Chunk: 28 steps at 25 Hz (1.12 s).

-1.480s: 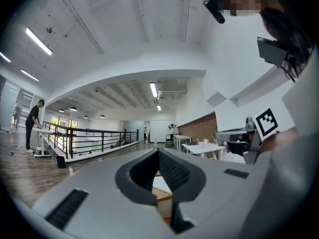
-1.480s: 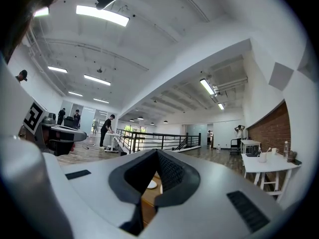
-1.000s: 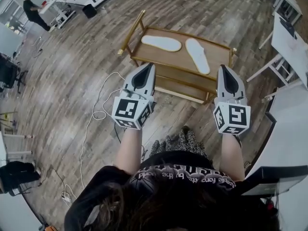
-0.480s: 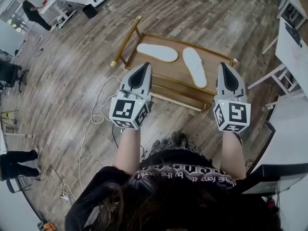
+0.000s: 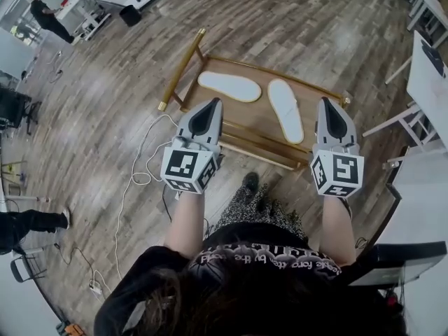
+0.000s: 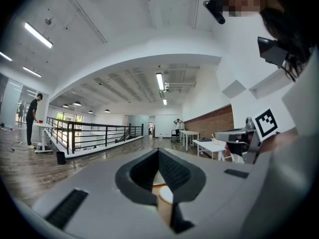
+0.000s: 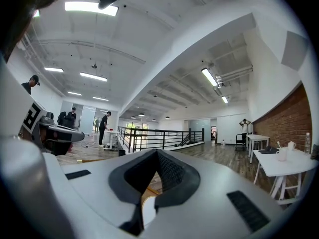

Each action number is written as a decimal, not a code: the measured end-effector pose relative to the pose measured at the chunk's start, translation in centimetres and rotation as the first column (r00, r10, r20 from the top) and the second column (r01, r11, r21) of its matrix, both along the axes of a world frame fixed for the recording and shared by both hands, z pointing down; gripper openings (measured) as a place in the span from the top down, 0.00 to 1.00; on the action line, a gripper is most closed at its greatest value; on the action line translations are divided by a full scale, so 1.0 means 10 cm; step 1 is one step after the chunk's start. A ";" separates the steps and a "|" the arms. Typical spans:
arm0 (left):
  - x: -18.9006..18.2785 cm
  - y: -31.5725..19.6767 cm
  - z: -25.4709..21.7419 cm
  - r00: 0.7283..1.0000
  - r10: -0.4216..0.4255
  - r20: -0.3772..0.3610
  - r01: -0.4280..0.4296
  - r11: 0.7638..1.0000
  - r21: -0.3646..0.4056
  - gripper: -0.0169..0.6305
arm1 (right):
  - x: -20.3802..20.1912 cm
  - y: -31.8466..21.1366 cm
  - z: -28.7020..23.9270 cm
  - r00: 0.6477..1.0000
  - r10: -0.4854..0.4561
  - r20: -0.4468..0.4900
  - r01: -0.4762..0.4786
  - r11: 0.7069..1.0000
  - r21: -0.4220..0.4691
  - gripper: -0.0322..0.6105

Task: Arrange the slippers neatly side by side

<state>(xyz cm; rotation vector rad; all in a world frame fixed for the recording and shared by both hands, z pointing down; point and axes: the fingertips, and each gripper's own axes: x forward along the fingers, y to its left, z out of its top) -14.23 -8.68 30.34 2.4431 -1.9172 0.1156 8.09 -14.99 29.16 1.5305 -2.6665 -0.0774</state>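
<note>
Two white slippers lie flat on a low gold-framed wooden rack [image 5: 260, 120] in the head view. The left slipper [image 5: 229, 87] lies crosswise. The right slipper [image 5: 285, 110] points away from me, at an angle to the first, with a gap between them. My left gripper [image 5: 215, 103] hovers over the rack's near left edge, shut and empty. My right gripper [image 5: 327, 102] hovers over the near right corner, also shut and empty. In the left gripper view the jaws [image 6: 158, 151] meet at the tip; in the right gripper view [image 7: 157, 152] they do the same.
A white cable [image 5: 138, 168] loops on the wooden floor left of the rack. White tables [image 5: 431, 75] stand at the right, and a dark-edged desk [image 5: 400, 261] at the lower right. A person [image 5: 43, 12] stands far back left; another person's legs [image 5: 28, 222] show at the left edge.
The rack and slippers have come nearer under the grippers, which keep their pose. My foot has stepped forward. The legs at the left edge have shifted.
</note>
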 end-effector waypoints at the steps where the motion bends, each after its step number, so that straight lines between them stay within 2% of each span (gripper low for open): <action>1: -0.02 -0.09 0.02 1.000 0.009 -0.003 -0.009 1.000 -0.003 0.97 | -0.02 -0.07 0.03 1.000 0.008 -0.002 -0.008 1.000 -0.006 0.95; 12: -0.26 -1.00 0.06 0.998 0.066 -0.010 -0.066 0.998 -0.008 0.97 | -0.21 -0.82 0.20 0.998 0.059 -0.028 -0.060 0.997 -0.049 0.95; 19: -0.32 -1.26 0.26 0.996 0.088 -0.033 -0.090 0.995 -0.050 0.97 | -0.30 -1.11 0.81 0.997 0.029 -0.070 -0.043 0.977 -0.210 0.95; 24: -0.32 -1.35 0.42 0.993 0.113 -0.038 -0.116 0.990 -0.082 0.97 | -0.42 -1.19 1.44 0.990 -0.061 -0.126 0.010 0.930 -0.368 0.93; 28: -0.34 -1.38 0.58 0.992 0.122 -0.046 -0.126 0.985 -0.120 0.97 | -0.46 -1.19 2.07 0.971 -0.142 -0.195 0.020 0.853 -0.521 0.88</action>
